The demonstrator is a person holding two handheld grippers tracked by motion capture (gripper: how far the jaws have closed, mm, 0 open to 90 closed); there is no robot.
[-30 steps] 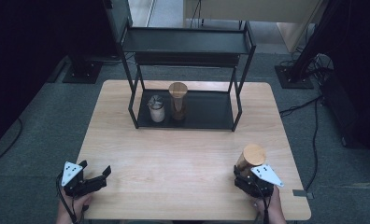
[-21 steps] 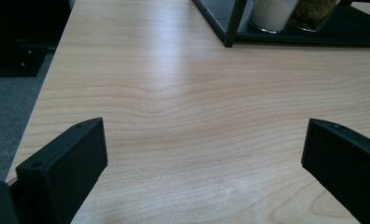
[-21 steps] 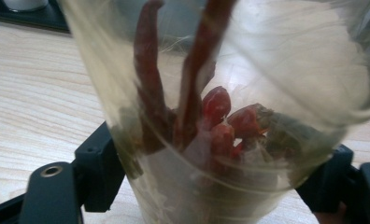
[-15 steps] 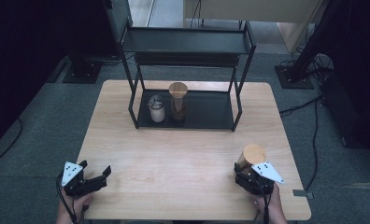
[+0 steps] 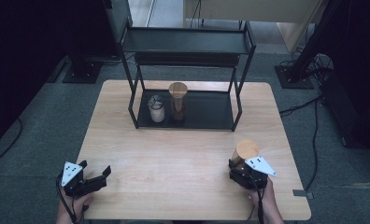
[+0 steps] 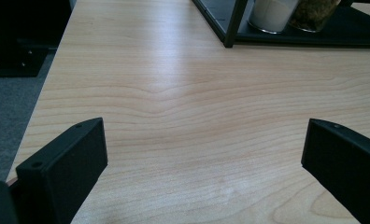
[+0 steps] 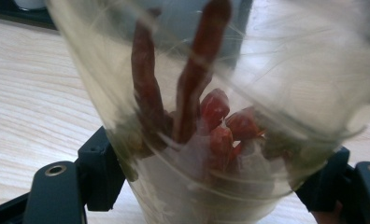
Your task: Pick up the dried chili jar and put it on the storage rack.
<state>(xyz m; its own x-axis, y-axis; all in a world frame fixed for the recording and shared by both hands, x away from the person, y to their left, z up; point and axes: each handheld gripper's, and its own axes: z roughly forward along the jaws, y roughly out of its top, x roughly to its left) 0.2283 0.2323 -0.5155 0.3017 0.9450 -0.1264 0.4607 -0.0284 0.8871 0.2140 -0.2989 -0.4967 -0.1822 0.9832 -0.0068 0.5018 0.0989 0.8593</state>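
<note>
Jaws of the right gripper (image 5: 241, 164) have just been closing and are clamped on a glass jar (image 7: 211, 116) of red chillies with a wooden lid (image 5: 247, 150), held near the table's (image 5: 183, 154) right front corner. The left gripper (image 5: 101, 173) is held wide open, gripping nothing, over the left front corner.

The table (image 5: 183, 158) is lit evenly from above in the high view, while the floor and surroundings are left in deep shadow. A pale sheen is seen across the wood in the left gripper view, where the near jaws are rendered soft. In the right gripper view the glass jar (image 7: 211, 116) is blurred by closeness, and washed-out glare is spread over its upper right.
</note>
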